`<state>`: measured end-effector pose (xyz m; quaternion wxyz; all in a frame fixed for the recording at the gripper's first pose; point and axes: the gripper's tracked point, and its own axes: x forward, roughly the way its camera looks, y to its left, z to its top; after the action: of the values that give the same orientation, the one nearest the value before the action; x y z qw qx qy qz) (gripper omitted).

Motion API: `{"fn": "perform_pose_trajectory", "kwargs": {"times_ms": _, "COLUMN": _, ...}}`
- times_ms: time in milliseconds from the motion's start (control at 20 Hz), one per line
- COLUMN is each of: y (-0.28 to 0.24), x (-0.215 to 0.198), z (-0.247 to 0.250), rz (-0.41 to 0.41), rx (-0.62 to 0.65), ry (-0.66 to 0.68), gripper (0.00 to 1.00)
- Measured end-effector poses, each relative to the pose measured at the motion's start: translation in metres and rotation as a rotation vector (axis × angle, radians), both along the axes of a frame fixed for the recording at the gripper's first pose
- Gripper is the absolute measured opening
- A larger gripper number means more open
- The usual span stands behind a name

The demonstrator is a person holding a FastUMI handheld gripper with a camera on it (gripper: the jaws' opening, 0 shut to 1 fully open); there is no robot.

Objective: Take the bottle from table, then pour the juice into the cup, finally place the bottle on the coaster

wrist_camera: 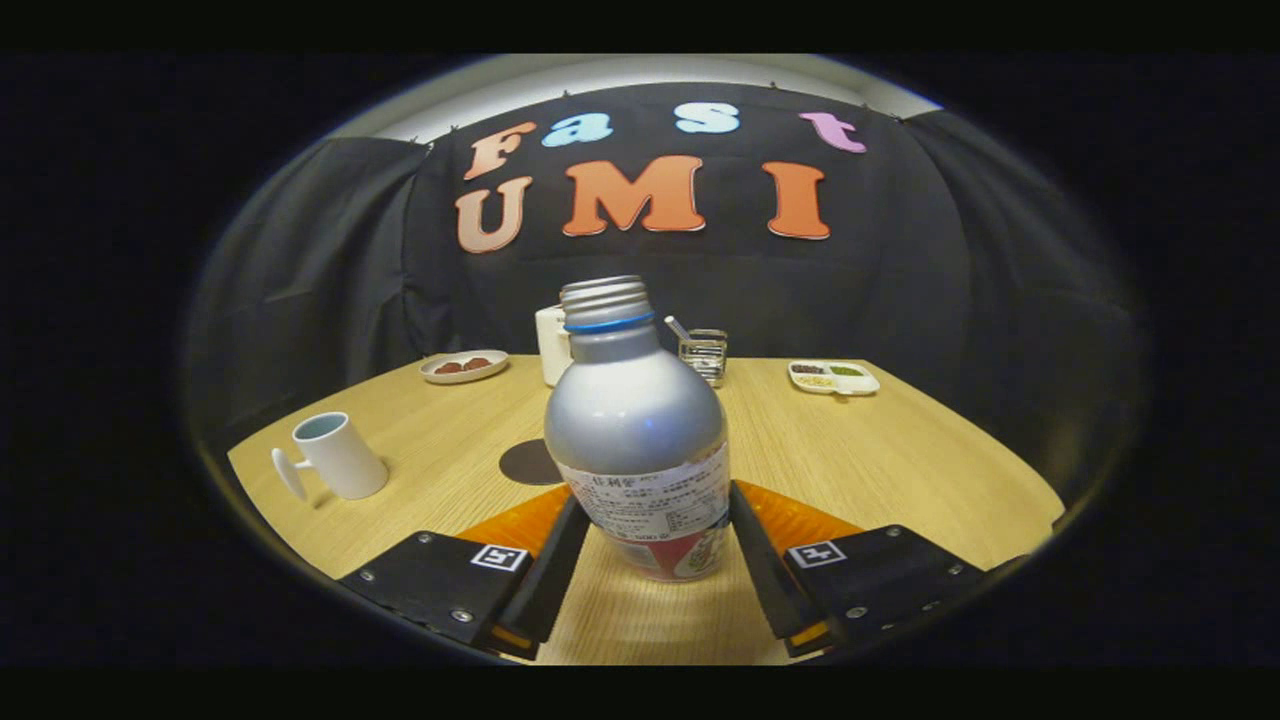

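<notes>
A silver bottle (637, 420) with a threaded top, a blue neck ring and a white label stands upright between my fingers. My gripper (658, 520) is shut on it, both fingers pressing on the labelled lower part. Whether its base rests on the wooden table (900, 460) or hangs just above it, I cannot tell. A white cup (338, 455) with its handle towards me stands to the left, beyond the left finger. A dark round coaster (528, 462) lies on the table just behind the bottle's left side, partly hidden by it.
At the far edge of the table are a small plate (463, 366) with brown pieces, a white container (551, 345) behind the bottle, a metal holder (705, 352) and a white divided tray (833, 376). Black cloth walls the booth.
</notes>
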<state>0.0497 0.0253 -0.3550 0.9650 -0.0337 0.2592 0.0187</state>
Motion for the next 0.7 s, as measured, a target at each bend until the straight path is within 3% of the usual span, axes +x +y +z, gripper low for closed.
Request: {"fn": "perform_pose_trajectory", "kwargs": {"times_ms": 700, "y": 0.048, "x": 0.023, "z": 0.022, "rz": 0.127, "rx": -0.313, "ry": 0.008, "gripper": 0.77}}
